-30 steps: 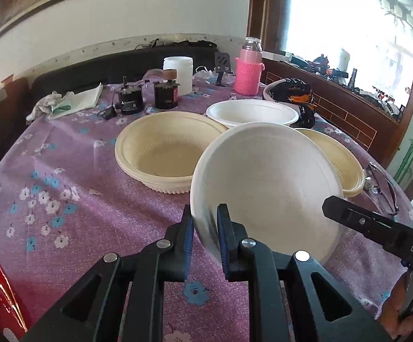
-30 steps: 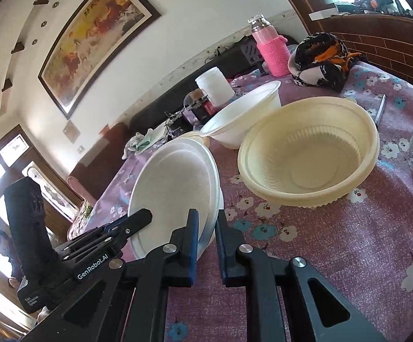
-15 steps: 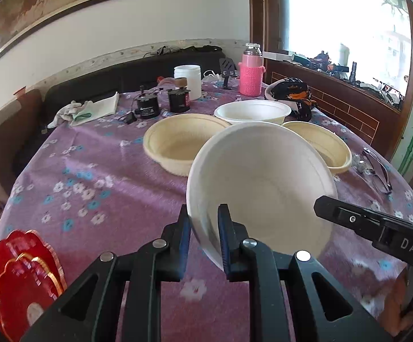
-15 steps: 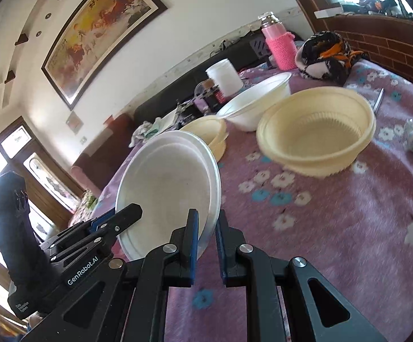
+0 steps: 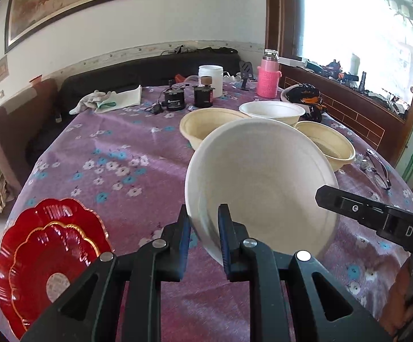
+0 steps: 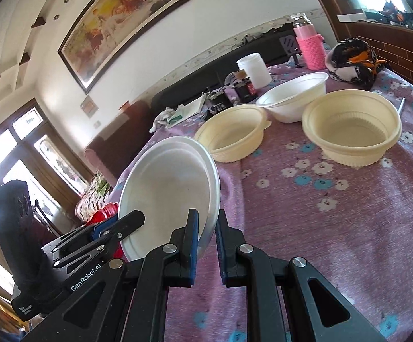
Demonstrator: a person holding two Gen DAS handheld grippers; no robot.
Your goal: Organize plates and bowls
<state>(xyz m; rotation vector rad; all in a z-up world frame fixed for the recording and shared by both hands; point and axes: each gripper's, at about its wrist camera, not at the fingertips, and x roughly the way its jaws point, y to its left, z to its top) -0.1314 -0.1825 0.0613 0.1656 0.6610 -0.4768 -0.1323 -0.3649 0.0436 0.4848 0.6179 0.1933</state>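
A white foam bowl hangs tilted above the purple flowered tablecloth, held by both grippers at once. My left gripper is shut on its near left rim. My right gripper is shut on the opposite rim of the same white bowl. Further back on the table sit two cream bowls and another white bowl. The same three show in the right wrist view: cream bowls and white bowl. Two stacked red scalloped plates lie at the near left table edge.
At the back stand a pink bottle, a white jar, two black cylinders and a white cloth. A black and orange bag lies at the right, glasses near the right edge. A dark sofa runs behind the table.
Both grippers have pulled back toward the near left of the table with the white bowl still held between them. The red plates have come into the left wrist view.
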